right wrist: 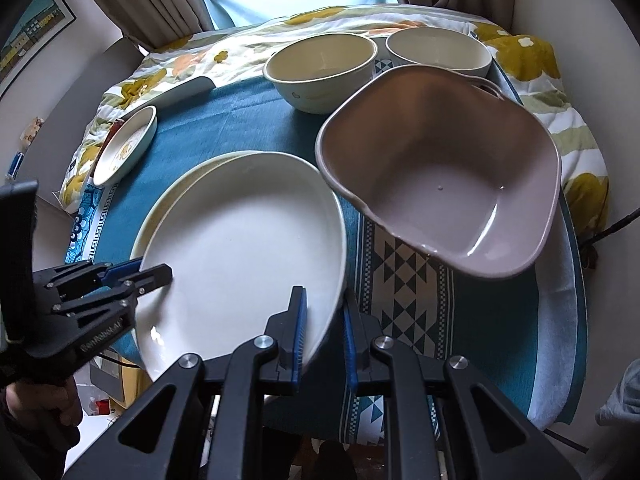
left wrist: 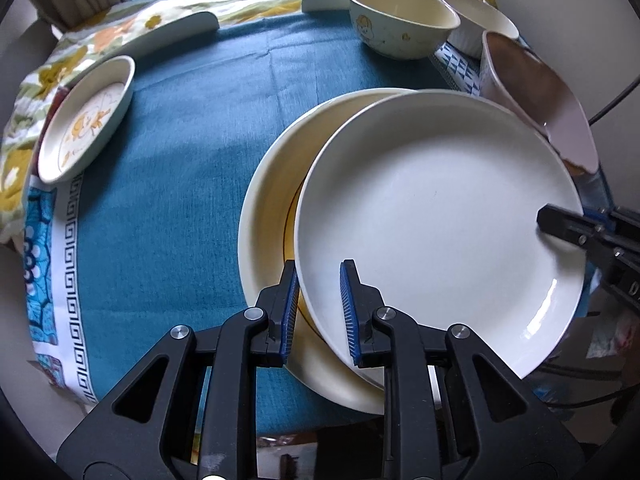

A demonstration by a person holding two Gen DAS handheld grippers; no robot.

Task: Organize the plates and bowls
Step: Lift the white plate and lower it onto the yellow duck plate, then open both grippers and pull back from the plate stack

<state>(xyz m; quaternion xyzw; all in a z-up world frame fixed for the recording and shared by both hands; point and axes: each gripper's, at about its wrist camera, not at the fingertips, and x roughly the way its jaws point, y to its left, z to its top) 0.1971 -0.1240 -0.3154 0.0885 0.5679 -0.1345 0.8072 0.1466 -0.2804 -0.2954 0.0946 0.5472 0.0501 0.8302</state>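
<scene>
A large white plate (left wrist: 436, 216) sits tilted over a cream plate (left wrist: 268, 208) on the teal tablecloth (left wrist: 168, 184), covering most of it and shifted to its right, so that only the cream plate's left and near rim shows. Both tools have it by the rim. The left gripper (left wrist: 320, 308) is clamped on the plate's near-left edge, one blue pad (left wrist: 349, 312) on the plate's inner face and the other under the rim. The right gripper (right wrist: 324, 336) is pinched tight on the opposite edge, its black fingers reaching in over the rim as seen from the left wrist camera.

Just right of the white plate stands a mauve squarish bowl (right wrist: 444, 184), tipped up on a patterned runner with triangles (right wrist: 404, 280). Farther back, two cream bowls stand side by side — the nearer-left one (right wrist: 320, 76) printed with a small cartoon figure, the other (right wrist: 438, 54) plain. At the far left edge of the table a small dish with an orange drawing (left wrist: 86, 120) leans against a floral quilt (left wrist: 76, 52). Beyond it, two more pale plate rims (left wrist: 188, 26) poke out from the quilt — how much of them is hidden I cannot tell.
</scene>
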